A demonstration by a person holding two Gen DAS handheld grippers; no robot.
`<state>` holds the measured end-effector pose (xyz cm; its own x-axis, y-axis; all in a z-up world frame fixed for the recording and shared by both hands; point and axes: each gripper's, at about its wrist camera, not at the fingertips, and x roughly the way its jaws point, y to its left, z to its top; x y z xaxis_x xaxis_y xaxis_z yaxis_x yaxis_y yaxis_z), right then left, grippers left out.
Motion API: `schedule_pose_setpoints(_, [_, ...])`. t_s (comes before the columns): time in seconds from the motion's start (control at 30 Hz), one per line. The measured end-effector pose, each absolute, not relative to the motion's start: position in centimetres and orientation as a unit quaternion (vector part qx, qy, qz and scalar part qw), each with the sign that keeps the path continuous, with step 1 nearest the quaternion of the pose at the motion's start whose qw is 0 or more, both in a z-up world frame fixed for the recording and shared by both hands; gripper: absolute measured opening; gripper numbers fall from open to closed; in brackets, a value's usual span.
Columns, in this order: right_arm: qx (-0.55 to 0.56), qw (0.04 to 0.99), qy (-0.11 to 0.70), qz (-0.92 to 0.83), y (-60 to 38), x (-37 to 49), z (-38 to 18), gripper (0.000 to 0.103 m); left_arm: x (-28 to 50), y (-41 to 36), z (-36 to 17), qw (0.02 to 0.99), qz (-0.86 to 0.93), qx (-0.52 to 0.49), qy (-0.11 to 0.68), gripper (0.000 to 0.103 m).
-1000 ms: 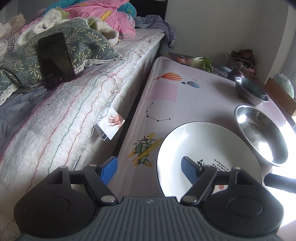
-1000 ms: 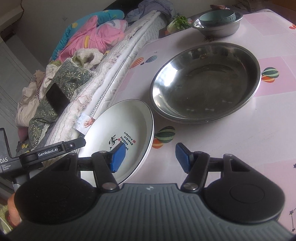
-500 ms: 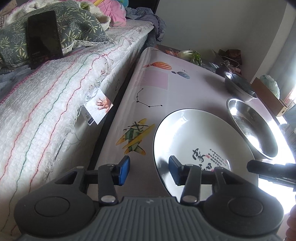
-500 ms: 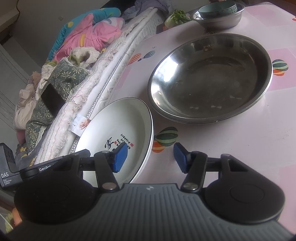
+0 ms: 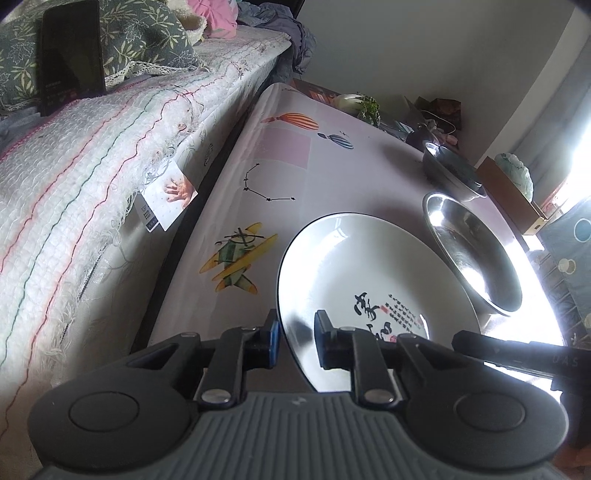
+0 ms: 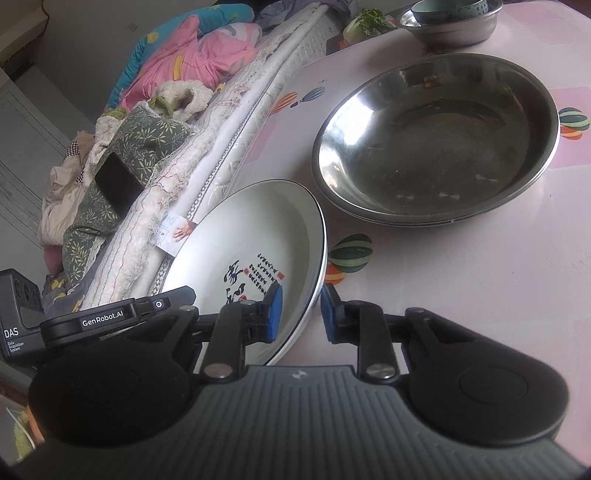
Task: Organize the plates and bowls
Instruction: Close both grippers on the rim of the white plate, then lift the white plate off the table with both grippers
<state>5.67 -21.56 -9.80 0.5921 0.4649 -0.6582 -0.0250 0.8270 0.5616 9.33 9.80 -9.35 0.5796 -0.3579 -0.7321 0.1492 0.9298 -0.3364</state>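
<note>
From the left wrist, the left gripper [image 5: 295, 334] straddles the near rim of the white plate [image 5: 369, 273] on the table [image 5: 280, 173], its fingers seemingly pinching it, though contact is hard to confirm; a steel basin [image 5: 476, 247] sits just beyond, glare hiding its far side. From the right wrist, the right gripper [image 6: 301, 314] likewise brackets the plate's [image 6: 243, 236] opposite rim; only here is the basin [image 6: 436, 147] fully visible, with stacked bowls [image 6: 450, 18] behind.

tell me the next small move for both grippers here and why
Probably lift together: the left gripper and right gripper each straddle opposite rims of the white plate, jaws narrowed around it. The steel basin beside it looks like the stacking spot.
</note>
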Motion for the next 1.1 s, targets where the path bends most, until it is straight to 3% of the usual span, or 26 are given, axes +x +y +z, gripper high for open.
schedule_pose_setpoints(0.6, [0.239, 0.865, 0.425, 0.119, -23.5, 3.3, -9.7, 0.022, 8.1, 8.4, -9.4, 0.867, -0.194, -0.105, 0.446, 0.025])
schedule_pose_setpoints(0.83, [0.208, 0.875, 0.42, 0.12, -22.5, 3.9, -10.0, 0.02, 8.6, 7.0, -9.3, 0.881, -0.181, -0.054, 0.434, 0.024])
schedule_pose_setpoints(0.97, [0.189, 0.88, 0.418, 0.124, -21.8, 4.2, -9.8, 0.02, 8.4, 6.3, -9.2, 0.885, -0.175, -0.045, 0.43, 0.032])
schedule_pose_setpoints(1.1, [0.185, 0.88, 0.419, 0.126, -21.9, 4.5, -9.8, 0.02, 8.3, 6.3, -9.1, 0.884, -0.176, -0.041, 0.43, 0.033])
